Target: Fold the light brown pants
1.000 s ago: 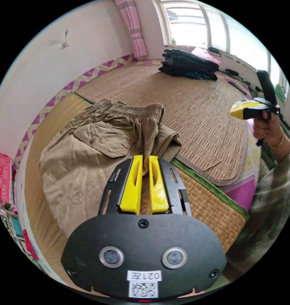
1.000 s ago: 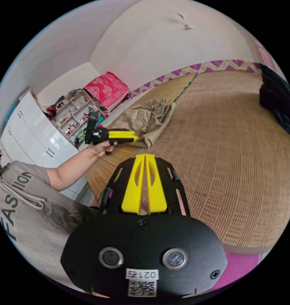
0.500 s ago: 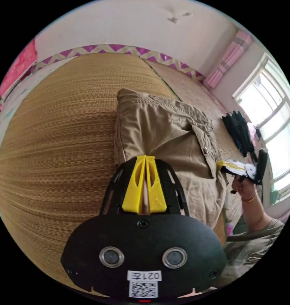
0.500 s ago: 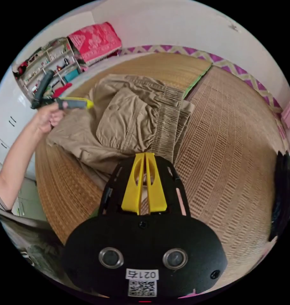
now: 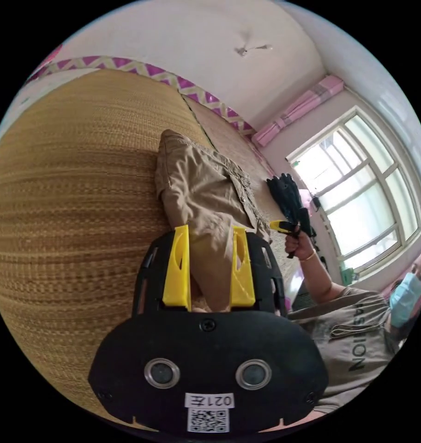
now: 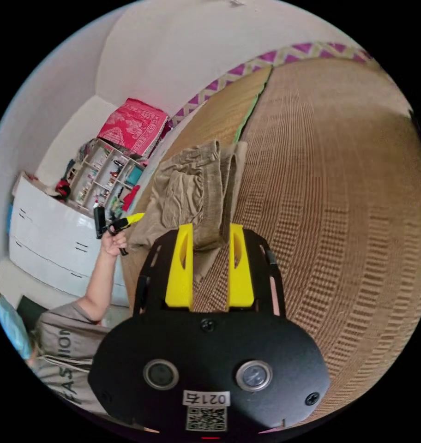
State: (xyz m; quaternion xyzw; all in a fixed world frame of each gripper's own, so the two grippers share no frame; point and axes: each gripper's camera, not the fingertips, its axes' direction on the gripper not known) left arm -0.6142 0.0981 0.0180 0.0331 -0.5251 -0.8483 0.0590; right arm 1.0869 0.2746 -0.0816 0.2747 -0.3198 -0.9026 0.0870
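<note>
Fingers (image 5: 179, 258) released folded, bunched pants (image 5: 201, 194).

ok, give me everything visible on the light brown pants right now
The light brown pants lie folded into a compact bundle on the woven straw mat. The fabric looks like a cotton twill, creased. A gathered elastic waistband and a flap cargo pocket with a snap show. The left gripper and right gripper hang open at the bundle's near edge, fingers apart, not pressing the cloth.
</note>
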